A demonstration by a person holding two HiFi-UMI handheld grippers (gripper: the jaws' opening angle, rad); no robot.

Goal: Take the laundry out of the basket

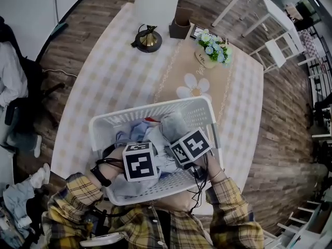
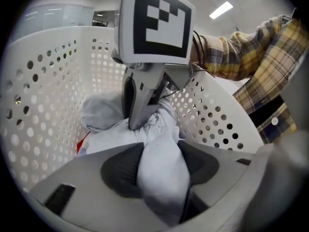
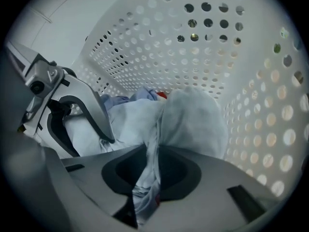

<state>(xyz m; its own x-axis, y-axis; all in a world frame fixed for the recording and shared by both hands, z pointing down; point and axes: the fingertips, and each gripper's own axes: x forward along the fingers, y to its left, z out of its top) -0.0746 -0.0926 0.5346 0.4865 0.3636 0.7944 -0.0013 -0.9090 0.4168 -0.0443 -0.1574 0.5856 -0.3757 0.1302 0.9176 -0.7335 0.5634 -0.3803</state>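
Note:
A white perforated laundry basket [image 1: 150,109] stands on the table's near edge, holding pale blue and white clothes [image 1: 174,124] and a bit of red cloth [image 3: 162,95]. Both grippers reach down into it side by side. My left gripper [image 2: 161,166] is shut on a bunched fold of white garment [image 2: 111,141] that fills the gap between its pads. My right gripper [image 3: 149,170] is shut on a thin gathered fold of a pale blue garment [image 3: 193,120]. From the head view the marker cubes of the left gripper [image 1: 140,160] and the right gripper [image 1: 191,147] hide the jaws.
The table [image 1: 104,87] has a checked cloth and carries a brass bell [image 1: 148,38], a brown box [image 1: 180,25] and a flower pot [image 1: 210,53] at its far side. White chairs [image 1: 275,51] stand at right. A seated person's clothing [image 1: 10,77] is at left.

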